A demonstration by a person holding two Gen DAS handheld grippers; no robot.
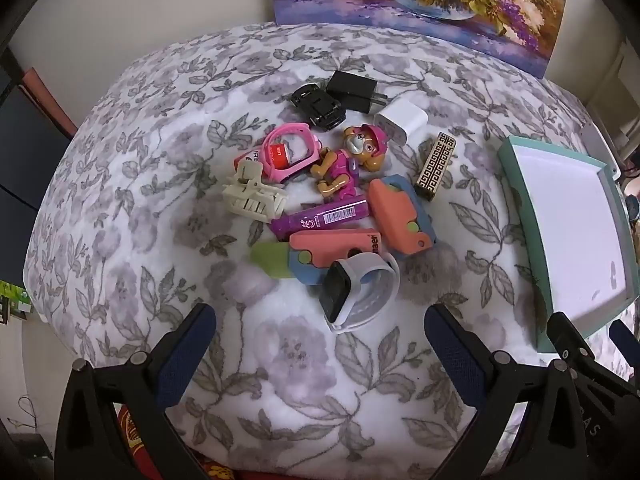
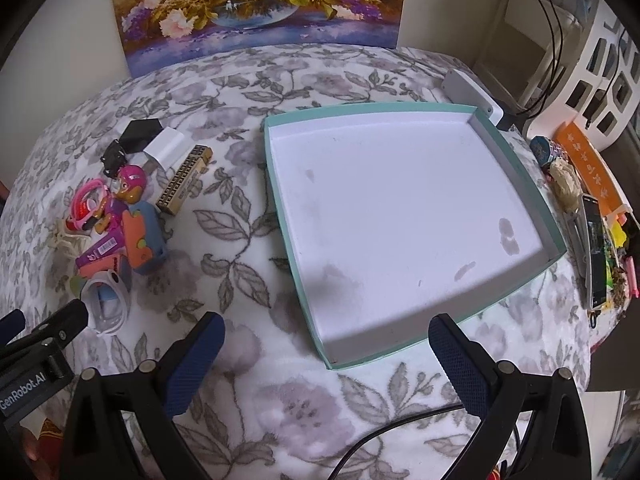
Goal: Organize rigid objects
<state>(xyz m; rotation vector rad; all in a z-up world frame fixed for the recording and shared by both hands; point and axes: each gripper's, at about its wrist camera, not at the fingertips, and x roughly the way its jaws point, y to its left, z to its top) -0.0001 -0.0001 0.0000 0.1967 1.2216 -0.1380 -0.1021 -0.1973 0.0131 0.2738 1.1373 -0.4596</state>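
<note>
A pile of small rigid objects lies on the floral cloth: a grey smartwatch [image 1: 356, 290], pink-and-blue cases [image 1: 400, 216], a purple tube [image 1: 320, 220], a toy pup in pink [image 1: 352, 160], a pink watch band [image 1: 290, 156], a cream hair claw [image 1: 252, 196], a black toy car [image 1: 318, 106], black [image 1: 354, 90] and white [image 1: 402, 120] chargers, and a gold-patterned block [image 1: 434, 164]. My left gripper [image 1: 320, 328] is open and empty, just short of the smartwatch. My right gripper [image 2: 326, 340] is open and empty over the near edge of the empty teal tray [image 2: 280, 184]. The pile shows left of it [image 2: 120, 224].
A flower painting [image 2: 256, 0] leans at the table's back. Right of the tray lie a phone [image 2: 594, 248], tape rolls [image 2: 546, 148] and other clutter; a white basket [image 2: 604, 72] stands beyond. A black cable [image 2: 380, 436] runs by the right gripper.
</note>
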